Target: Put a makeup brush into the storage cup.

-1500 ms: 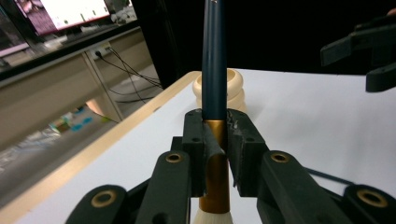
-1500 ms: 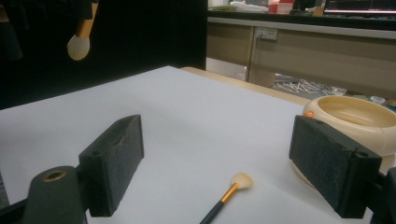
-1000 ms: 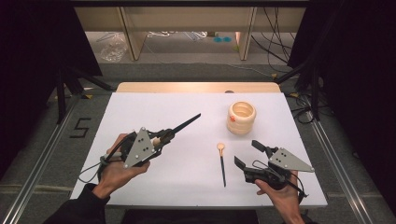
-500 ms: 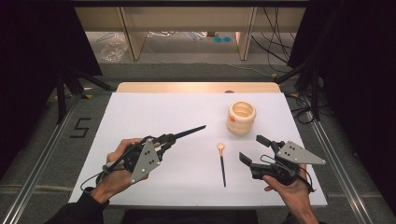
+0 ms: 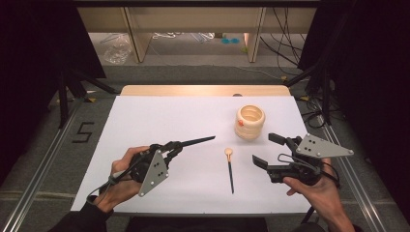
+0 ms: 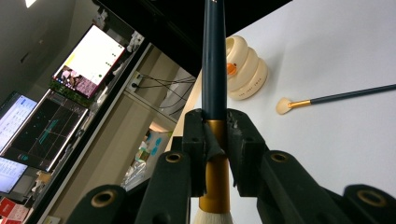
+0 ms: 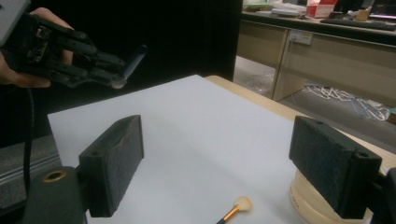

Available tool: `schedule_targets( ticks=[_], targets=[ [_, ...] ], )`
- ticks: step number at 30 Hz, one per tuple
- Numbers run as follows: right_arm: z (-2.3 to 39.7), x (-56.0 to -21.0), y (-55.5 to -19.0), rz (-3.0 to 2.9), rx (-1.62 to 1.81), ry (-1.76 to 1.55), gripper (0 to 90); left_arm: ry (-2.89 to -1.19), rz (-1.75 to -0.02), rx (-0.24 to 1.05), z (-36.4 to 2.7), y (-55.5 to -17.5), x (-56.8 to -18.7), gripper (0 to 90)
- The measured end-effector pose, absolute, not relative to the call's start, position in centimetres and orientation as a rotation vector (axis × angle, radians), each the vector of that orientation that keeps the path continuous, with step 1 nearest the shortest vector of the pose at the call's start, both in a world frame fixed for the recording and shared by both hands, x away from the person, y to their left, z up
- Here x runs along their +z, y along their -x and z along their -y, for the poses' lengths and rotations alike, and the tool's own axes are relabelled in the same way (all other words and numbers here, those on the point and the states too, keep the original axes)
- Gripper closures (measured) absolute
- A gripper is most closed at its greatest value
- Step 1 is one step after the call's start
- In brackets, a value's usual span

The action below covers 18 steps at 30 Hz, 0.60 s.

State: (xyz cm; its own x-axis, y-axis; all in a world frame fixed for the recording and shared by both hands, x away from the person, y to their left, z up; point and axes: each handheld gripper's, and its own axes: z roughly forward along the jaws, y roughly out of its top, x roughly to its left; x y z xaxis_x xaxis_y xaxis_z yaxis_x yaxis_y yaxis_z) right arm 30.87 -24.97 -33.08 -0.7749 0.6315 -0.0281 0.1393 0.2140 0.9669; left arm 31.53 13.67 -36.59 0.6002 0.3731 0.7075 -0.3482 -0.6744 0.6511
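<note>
My left gripper (image 5: pixel 170 148) is shut on a dark-handled brush (image 5: pixel 195 141) at the left of the white table, the handle pointing right. In the left gripper view the pads clamp its gold ferrule (image 6: pixel 215 140), with white bristles below. A second thin brush (image 5: pixel 230 170) with a small cream head lies flat mid-table, also seen as brush (image 6: pixel 336 95) and brush (image 7: pixel 236 208). Right of it my right gripper (image 5: pixel 267 149) hovers open and holds nothing, as the wide gap in my right gripper (image 7: pixel 229 163) view shows. A cream ribbed pot (image 5: pixel 250 123) stands behind it.
White sheet (image 5: pixel 159 116) covers the table, a wooden edge (image 5: pixel 203 90) at the far side. The cream pot (image 6: pixel 245 70) has an orange spot on its side. The pot (image 7: pixel 308 203) sits just past my right jaw. Shelving and cables lie on the floor beyond.
The left gripper has rolled over and the brush handle has swung down from pointing up-right to nearly level. The right gripper has risen and shifted a little right, still open.
</note>
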Motion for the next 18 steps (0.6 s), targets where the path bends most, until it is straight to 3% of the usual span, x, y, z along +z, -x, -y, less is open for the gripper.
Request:
schedule_targets(
  ticks=[18],
  targets=[
    [22.3,-29.5,-32.3,-2.228,1.529,-0.610,19.7,-2.020,0.046,1.194,-13.4,-31.2,-36.6,78.4]
  ],
)
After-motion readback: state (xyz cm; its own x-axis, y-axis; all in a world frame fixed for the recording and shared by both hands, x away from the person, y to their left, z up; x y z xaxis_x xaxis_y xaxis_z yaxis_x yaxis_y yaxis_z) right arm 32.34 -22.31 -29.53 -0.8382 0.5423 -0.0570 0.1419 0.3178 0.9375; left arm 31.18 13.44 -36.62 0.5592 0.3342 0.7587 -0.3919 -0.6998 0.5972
